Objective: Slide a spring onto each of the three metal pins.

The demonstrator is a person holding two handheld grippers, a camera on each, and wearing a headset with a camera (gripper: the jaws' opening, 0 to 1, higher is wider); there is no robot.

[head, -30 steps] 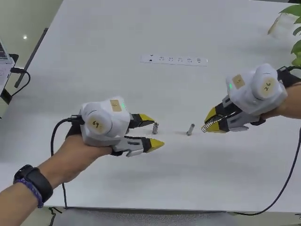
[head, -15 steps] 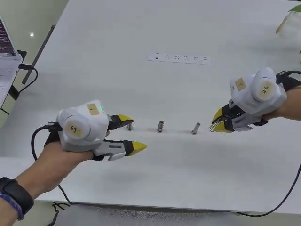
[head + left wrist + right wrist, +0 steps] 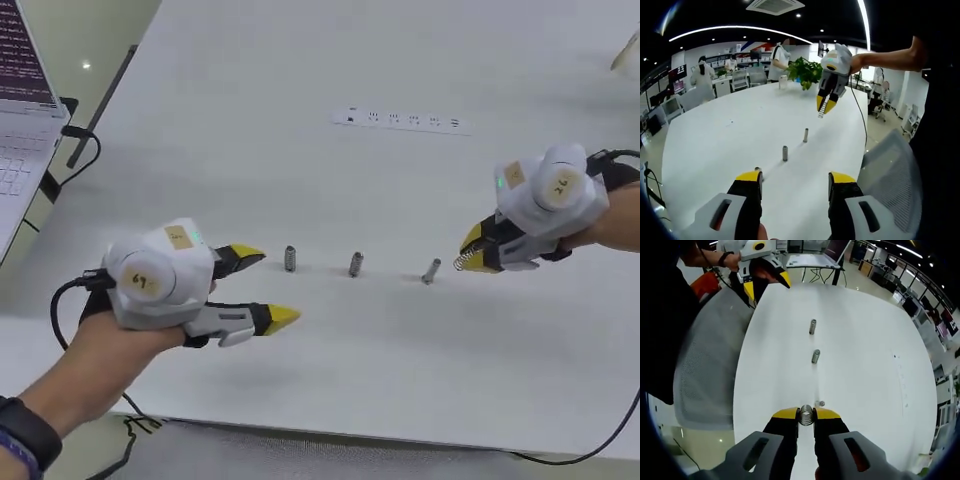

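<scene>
Right gripper (image 3: 472, 250) — sticker (image 3: 562, 183) marked "26" — is clenched on a spring (image 3: 806, 415) near the end pin (image 3: 431, 271); left gripper (image 3: 268, 286) is held released, jaws apart, over the table (image 3: 250, 150)

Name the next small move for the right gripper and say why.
Probably ease the right gripper toward the bare pin and line its spring up with the pin's top. The spring is clamped between the jaws, that pin stands just ahead, and the middle pin and left pin appear to carry springs.
</scene>
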